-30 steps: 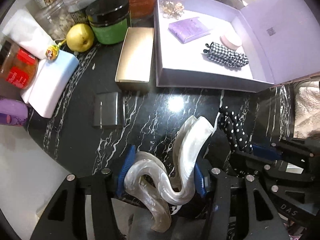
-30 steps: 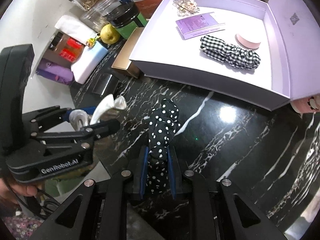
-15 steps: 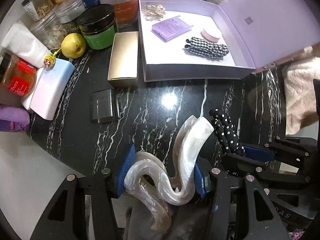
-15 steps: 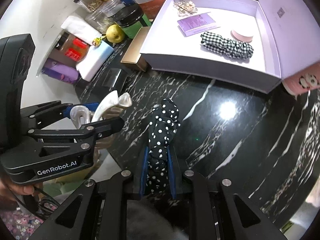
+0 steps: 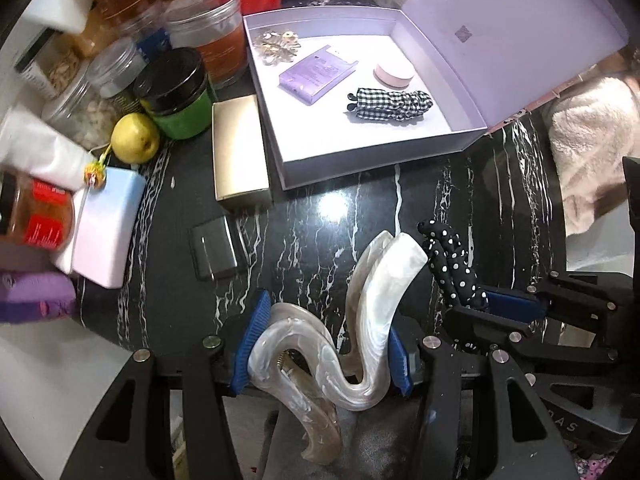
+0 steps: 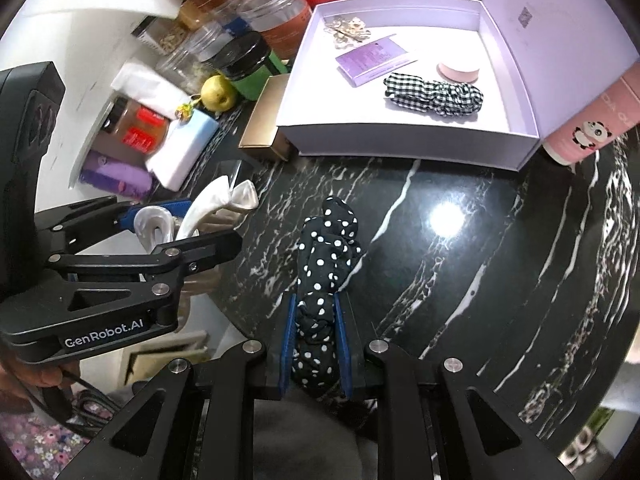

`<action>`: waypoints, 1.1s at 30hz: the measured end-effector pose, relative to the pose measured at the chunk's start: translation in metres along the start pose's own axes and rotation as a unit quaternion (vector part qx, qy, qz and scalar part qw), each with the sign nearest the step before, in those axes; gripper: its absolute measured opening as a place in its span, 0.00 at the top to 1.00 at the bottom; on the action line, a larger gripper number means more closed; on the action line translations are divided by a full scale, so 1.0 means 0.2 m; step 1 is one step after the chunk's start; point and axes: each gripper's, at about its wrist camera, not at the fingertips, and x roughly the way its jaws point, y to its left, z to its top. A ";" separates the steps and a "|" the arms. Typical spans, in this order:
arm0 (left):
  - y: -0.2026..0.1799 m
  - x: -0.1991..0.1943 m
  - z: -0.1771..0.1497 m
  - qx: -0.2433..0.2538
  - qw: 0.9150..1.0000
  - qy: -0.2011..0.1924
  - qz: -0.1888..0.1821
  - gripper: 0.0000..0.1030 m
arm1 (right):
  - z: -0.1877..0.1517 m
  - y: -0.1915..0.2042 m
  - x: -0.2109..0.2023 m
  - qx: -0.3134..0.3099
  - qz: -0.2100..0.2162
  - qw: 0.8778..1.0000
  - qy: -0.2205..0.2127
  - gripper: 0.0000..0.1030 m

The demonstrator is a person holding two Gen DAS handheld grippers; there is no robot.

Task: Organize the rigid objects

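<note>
My left gripper [image 5: 320, 344] is shut on a large pearly white hair claw [image 5: 360, 336], held above the black marble table [image 5: 312, 216]. My right gripper [image 6: 316, 344] is shut on a black polka-dot scrunchie [image 6: 324, 264], also off the table. In the right wrist view the left gripper [image 6: 188, 224] sits to the left with the hair claw [image 6: 212, 204]. In the left wrist view the scrunchie [image 5: 452, 264] shows at the right. An open lilac box [image 5: 280, 152] at the back holds a gingham scrunchie [image 5: 392, 104], a purple card [image 5: 316, 74], a pink round case [image 5: 394, 74] and a gold brooch [image 5: 276, 46].
A gold box [image 5: 238, 152] lies left of the lilac box, a dark flat case [image 5: 214, 252] nearer. Jars [image 5: 176, 92], a yellow pear [image 5: 134, 138] and a white-blue block [image 5: 108, 224] crowd the left. A pink panda bottle [image 6: 592, 124] stands at the right.
Both grippers have risen with their loads and rolled slightly; the lilac box and jars look farther away and shifted in view. Both grips are unchanged.
</note>
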 end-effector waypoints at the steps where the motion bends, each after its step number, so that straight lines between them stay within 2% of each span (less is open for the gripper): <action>1: 0.00 0.00 0.01 0.004 1.000 0.001 -0.001 0.49 | 0.01 0.00 0.00 0.003 -0.001 1.000 -0.001 0.82; 11: 0.01 0.00 0.16 0.011 1.000 0.004 -0.011 0.49 | 0.13 -0.04 -0.02 0.018 -0.004 1.000 -0.004 0.82; 33: 0.02 0.13 0.61 0.038 0.999 0.026 -0.016 0.49 | 0.47 -0.26 0.00 0.036 -0.005 0.999 0.003 0.82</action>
